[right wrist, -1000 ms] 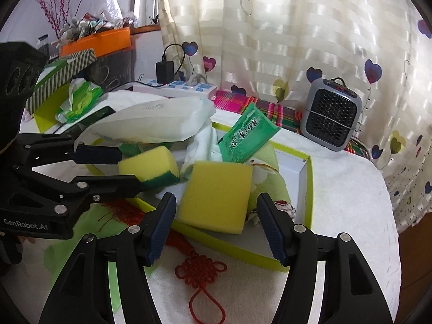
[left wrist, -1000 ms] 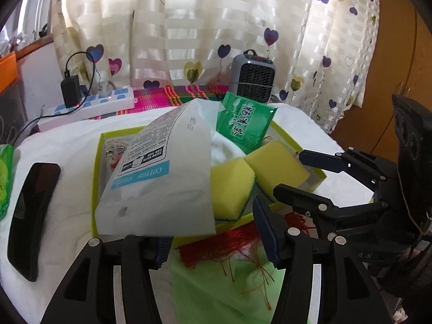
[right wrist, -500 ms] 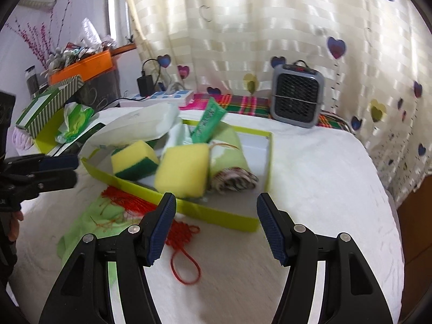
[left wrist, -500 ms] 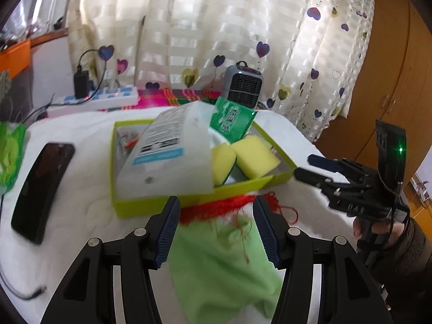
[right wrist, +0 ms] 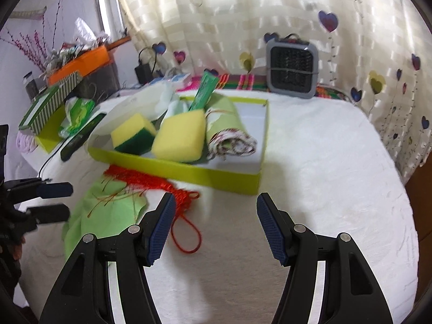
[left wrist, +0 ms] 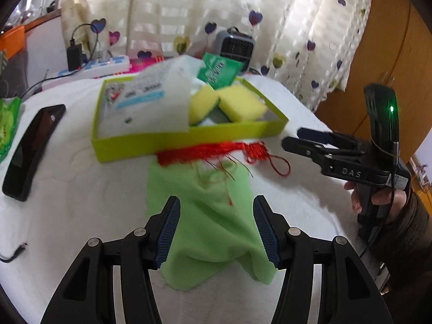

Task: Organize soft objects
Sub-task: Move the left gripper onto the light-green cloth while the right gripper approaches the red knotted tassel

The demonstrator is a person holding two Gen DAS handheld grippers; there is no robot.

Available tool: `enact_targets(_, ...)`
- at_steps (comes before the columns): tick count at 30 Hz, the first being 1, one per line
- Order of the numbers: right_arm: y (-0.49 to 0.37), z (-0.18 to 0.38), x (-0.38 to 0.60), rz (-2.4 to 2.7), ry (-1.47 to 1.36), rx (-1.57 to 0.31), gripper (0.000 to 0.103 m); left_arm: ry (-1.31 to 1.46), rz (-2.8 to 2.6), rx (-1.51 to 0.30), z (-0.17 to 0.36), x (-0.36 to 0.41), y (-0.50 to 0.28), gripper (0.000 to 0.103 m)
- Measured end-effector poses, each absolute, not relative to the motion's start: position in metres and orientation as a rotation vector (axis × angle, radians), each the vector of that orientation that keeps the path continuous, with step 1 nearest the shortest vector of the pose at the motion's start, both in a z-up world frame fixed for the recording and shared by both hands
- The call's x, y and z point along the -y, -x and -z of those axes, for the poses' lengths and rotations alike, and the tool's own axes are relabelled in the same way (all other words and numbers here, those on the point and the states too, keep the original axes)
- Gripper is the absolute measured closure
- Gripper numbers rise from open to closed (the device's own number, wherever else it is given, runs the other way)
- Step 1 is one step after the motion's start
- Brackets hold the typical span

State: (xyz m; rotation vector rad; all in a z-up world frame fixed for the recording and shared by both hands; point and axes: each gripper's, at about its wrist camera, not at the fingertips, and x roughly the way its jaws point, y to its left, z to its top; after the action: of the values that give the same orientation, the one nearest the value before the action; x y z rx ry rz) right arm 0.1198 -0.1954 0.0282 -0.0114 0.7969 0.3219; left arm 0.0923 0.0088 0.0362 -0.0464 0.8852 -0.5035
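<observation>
A lime-green box (left wrist: 189,140) (right wrist: 189,174) on the white bed holds two yellow sponges (left wrist: 240,104) (right wrist: 179,139), a white cotton pack (left wrist: 145,102), a green packet (left wrist: 218,70) and a rolled cloth (right wrist: 229,135). In front of it lie a red tasselled knot (left wrist: 216,151) (right wrist: 151,183) and a light green cloth (left wrist: 210,216) (right wrist: 105,216). My left gripper (left wrist: 216,229) is open just above the green cloth. My right gripper (right wrist: 216,226) is open and empty over bare bed; it also shows in the left wrist view (left wrist: 310,139).
A black phone (left wrist: 29,151) lies left of the box. A power strip (left wrist: 102,64) and a small grey heater (right wrist: 291,67) stand at the back by the curtain. A green tissue pack (right wrist: 78,113) and striped box (right wrist: 46,108) sit far left.
Both grippers have pulled back from the box toward the near edge of the bed. The yellow sponge the right gripper hovered at now rests in the box.
</observation>
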Motion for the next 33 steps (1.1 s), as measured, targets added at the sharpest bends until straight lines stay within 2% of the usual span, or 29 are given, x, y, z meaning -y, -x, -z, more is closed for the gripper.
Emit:
enact_targets(18, -0.142, -0.007, 0.16, -0.374, 0.068, -0.888, 0.04, 0.003, 0.444, -0.951, -0.011, 0.008, -0.1, 0.047)
enact_targets(33, -0.149, -0.002, 0.145, -0.361, 0.129, -0.897, 0.04, 0.013, 0.449, -0.946, -0.01, 0.009, -0.101, 0.047)
